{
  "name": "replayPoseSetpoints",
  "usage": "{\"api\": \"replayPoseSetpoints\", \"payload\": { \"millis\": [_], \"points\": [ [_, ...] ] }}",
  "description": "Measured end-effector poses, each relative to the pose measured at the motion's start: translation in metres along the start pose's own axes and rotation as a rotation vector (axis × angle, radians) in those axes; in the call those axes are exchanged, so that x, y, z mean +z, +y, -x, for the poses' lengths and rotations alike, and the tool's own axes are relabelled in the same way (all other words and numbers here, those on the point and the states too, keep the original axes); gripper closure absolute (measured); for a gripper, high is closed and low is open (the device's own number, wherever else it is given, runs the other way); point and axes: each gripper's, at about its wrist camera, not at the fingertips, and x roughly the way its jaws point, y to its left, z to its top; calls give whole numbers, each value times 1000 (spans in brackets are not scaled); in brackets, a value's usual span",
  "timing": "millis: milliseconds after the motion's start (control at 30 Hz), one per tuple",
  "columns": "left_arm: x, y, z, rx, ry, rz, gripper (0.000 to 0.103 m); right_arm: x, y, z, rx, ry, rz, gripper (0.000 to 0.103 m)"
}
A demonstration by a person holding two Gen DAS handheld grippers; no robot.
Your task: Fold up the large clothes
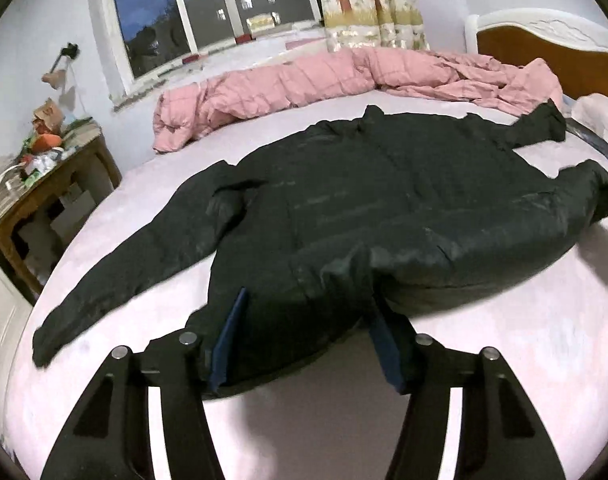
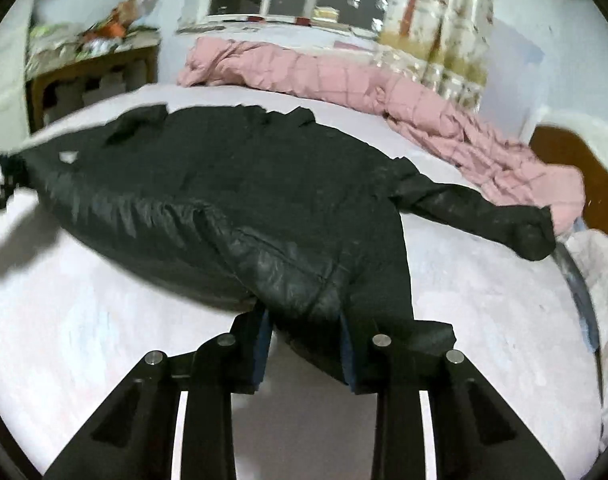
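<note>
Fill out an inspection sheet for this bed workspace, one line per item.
Surface: pale pink bed sheet, mostly bare.
Job's things: black padded jacket spread flat, sleeves out to both sides.
Clutter: pink quilt bunched along the far edge.
Grippers: left tongs and right tongs each closed on the jacket's near hem.
Cables: nothing seen.
Surroundings: wooden headboard, window, curtain, cluttered side table.
</note>
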Motion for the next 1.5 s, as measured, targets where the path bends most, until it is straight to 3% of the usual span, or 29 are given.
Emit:
{"api": "replayPoseSetpoints", "payload": {
  "millis": [133, 300, 567, 633, 667, 733, 767, 833, 867, 967, 1067, 1100, 1167, 1200, 1233, 1300, 1367, 1400, 1500],
  "points": [
    [39, 13, -48, -45, 68, 41, 45, 52, -18, -44, -5, 54, -27, 72],
    [43, 24, -116, -129, 167, 117, 57, 84, -19, -117, -13, 107, -64, 77],
    [29, 32, -140, -180, 87, 209, 54, 71, -22, -169, -3, 59, -133, 77],
    [29, 35, -130, -165, 39, 217, 47, 70, -24, -163, -11, 26, -149, 77],
    [30, 36, -123, -144, 8, 219, 38, 68, -28, -157, -14, 1, -170, 75],
    [30, 39, -103, -123, -89, 222, 27, 64, -38, -138, -13, -52, -229, 55],
    [30, 40, -91, -127, -147, 225, 20, 62, -46, -125, -28, -94, -273, 48],
    [25, 44, -72, -181, -236, 236, 10, 57, -62, -101, -64, -169, -341, 22],
    [22, 46, -67, -193, -251, 241, 9, 55, -70, -91, -73, -194, -362, 21],
    [15, 43, -53, -168, -254, 213, 9, 49, -95, -69, -45, -234, -438, 21],
    [13, 42, -45, -127, -237, 186, 9, 47, -111, -66, 125, -218, -477, 26],
    [13, 44, -44, -141, -238, 190, 9, 47, -113, -70, 187, -199, -469, 36],
    [14, 50, -48, -207, -244, 217, 9, 49, -109, -90, 403, -119, -426, 41],
    [14, 53, -52, -227, -236, 234, 10, 48, -106, -99, 432, -101, -413, 45],
    [16, 55, -59, -248, -218, 253, 12, 46, -104, -107, 407, -84, -403, 50],
    [19, 53, -75, -255, -169, 258, 29, 45, -101, -125, 306, -37, -394, 55],
    [19, 51, -96, -164, -94, 250, 40, 39, -105, -146, 209, 1, -425, 62],
    [18, 53, -110, -129, -44, 264, 43, 36, -108, -152, 178, 13, -446, 63],
    [10, 63, -138, -146, 57, 344, 43, 30, -118, -164, 148, 51, -509, 66]
  ]
}}
